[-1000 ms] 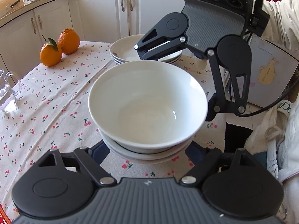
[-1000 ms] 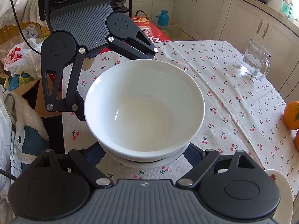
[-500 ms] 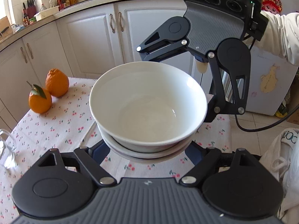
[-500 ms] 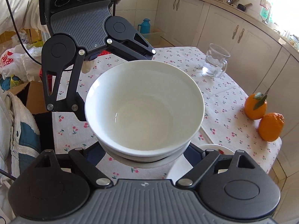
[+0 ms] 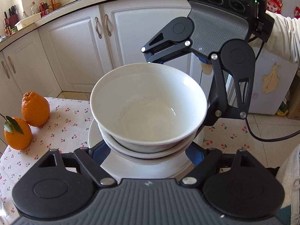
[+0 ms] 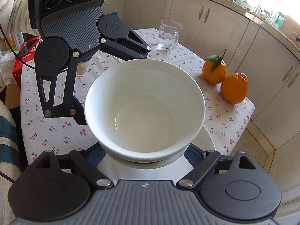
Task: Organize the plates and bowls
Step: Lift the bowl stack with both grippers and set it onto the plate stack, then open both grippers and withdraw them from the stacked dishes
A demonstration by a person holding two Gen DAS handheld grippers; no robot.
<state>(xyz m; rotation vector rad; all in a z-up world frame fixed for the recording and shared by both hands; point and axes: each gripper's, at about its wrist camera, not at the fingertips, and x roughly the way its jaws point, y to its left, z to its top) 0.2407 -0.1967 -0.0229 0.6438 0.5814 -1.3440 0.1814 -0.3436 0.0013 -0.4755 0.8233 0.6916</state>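
White china fills the middle of both wrist views: the stacked bowls (image 5: 149, 108), one nested in another, are held between my two claws. The left gripper (image 5: 148, 151) has its blue fingers spread against the near side of the lower bowl; the right gripper (image 6: 145, 154) does the same from the opposite side, so each is gripping the stack. A second ago plain tablecloth lay beneath the bowls; now the pile of plates (image 6: 208, 140) sits directly below them at lower centre of both frames. The two oranges (image 5: 26, 120) have slid to lower left in the left view, and the glass mug (image 6: 169, 35) stands at top centre in the right view. I judge the carry is nearly done; lowering onto the plates is next.
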